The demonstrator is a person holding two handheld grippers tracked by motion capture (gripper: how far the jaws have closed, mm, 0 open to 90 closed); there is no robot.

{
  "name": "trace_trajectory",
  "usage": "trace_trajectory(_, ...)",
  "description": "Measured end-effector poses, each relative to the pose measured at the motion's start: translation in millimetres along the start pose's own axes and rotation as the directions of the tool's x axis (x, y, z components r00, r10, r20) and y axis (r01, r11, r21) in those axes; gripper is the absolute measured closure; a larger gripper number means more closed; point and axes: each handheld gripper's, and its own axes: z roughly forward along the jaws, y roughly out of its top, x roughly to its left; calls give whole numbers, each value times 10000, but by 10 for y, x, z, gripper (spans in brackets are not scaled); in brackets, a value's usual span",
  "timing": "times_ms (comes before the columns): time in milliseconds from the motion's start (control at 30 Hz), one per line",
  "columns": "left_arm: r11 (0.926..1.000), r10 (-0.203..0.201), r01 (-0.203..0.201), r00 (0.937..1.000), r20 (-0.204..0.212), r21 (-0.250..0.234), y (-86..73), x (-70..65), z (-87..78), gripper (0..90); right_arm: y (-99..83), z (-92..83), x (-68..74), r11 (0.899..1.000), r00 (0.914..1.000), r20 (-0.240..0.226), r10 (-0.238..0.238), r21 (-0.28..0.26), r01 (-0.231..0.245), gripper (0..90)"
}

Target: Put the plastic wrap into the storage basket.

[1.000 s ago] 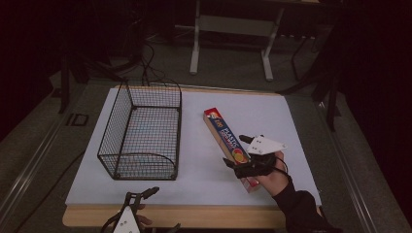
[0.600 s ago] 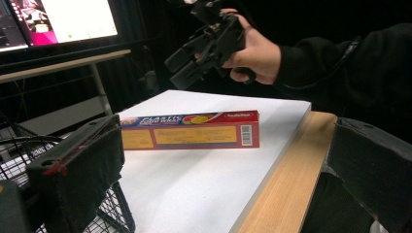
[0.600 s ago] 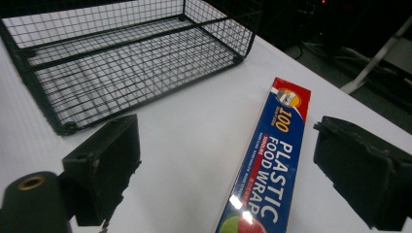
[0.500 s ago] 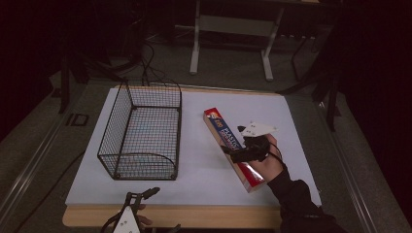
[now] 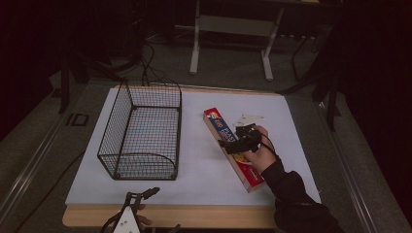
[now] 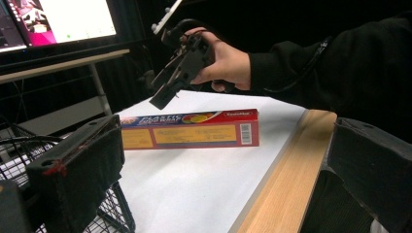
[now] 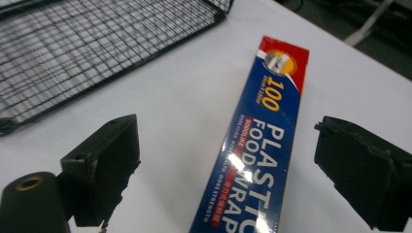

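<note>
A long red and blue plastic food wrap box (image 5: 221, 130) lies flat on the white table, slanting from the middle toward the near right. My right gripper (image 5: 226, 144) hovers just over the box's middle, held by a hand in a black sleeve. In the right gripper view the right gripper (image 7: 233, 170) is open, its jaws standing on either side of the box (image 7: 265, 141) without touching it. My left gripper (image 5: 142, 194) sits at the table's near edge, open with nothing in it. From the left gripper view I see the box (image 6: 194, 128) side-on, with the right gripper (image 6: 163, 97) above it.
A black wire basket (image 5: 141, 131) stands left of the box, its near corner (image 6: 19, 145) beside the left jaw and its mesh (image 7: 87, 43) at the upper left of the right gripper view. The wooden table edge (image 6: 286, 174) runs past the left gripper. A monitor (image 6: 58, 19) glows behind.
My right gripper has moved along the box away from the person, from over its near part to over its middle. The left gripper has stayed put.
</note>
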Motion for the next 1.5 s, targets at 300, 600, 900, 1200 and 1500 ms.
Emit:
trace_trajectory(300,10000,-30,30,10000,27,66,-8,10,5,4,-5,205,-71,9935,9984,-86,563,996,-552,93)
trace_trajectory(600,9999,23,-23,10000,42,103,-10,4,8,5,-35,422,-116,9677,9944,357,993,2291,-1049,97)
trace_trajectory(900,9999,25,-26,10000,74,133,-10,1,17,5,-66,556,-169,9203,9802,783,1817,3378,-1975,131)
trace_trajectory(1200,9999,-13,11,9999,103,150,-11,2,16,5,-50,629,-154,8861,9688,1486,1986,3951,-2423,210)
trace_trajectory(1500,9999,8,-9,10000,97,140,-11,0,13,4,-78,740,-151,8237,9588,1395,2476,4907,-2841,366)
